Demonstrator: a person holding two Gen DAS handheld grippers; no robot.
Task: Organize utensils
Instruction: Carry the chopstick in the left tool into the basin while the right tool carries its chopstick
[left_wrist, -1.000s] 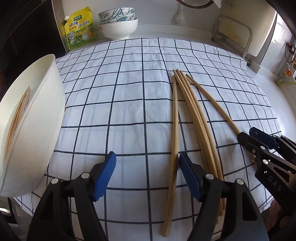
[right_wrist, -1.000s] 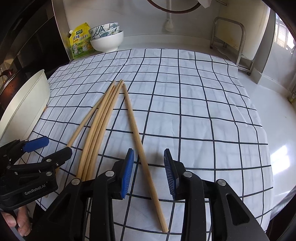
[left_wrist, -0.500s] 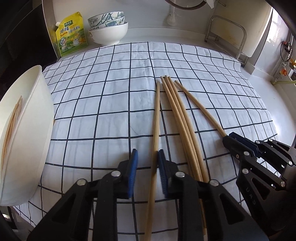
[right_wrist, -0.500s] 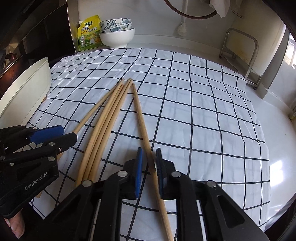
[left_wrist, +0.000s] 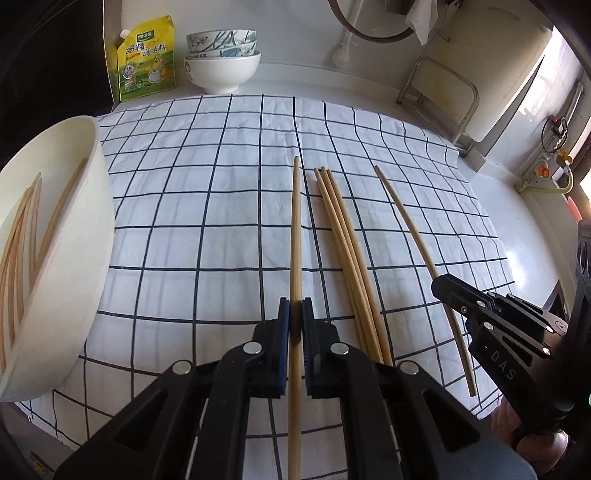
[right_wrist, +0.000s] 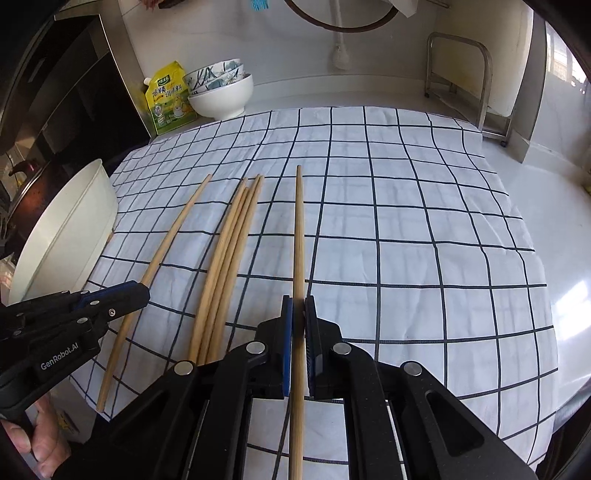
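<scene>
White cloth (left_wrist: 229, 206), black grid; tan chopsticks (left_wrist: 347, 236)

A white cloth with a dark grid (left_wrist: 236, 206) is spread over the white bench (right_wrist: 546, 229). At the far wall, patterned bowls are stacked in a plain white bowl (left_wrist: 221, 70), just beside a yellow seasoning pouch (left_wrist: 146, 59). A metal frame (right_wrist: 458, 74) is seen at the far right.
</scene>
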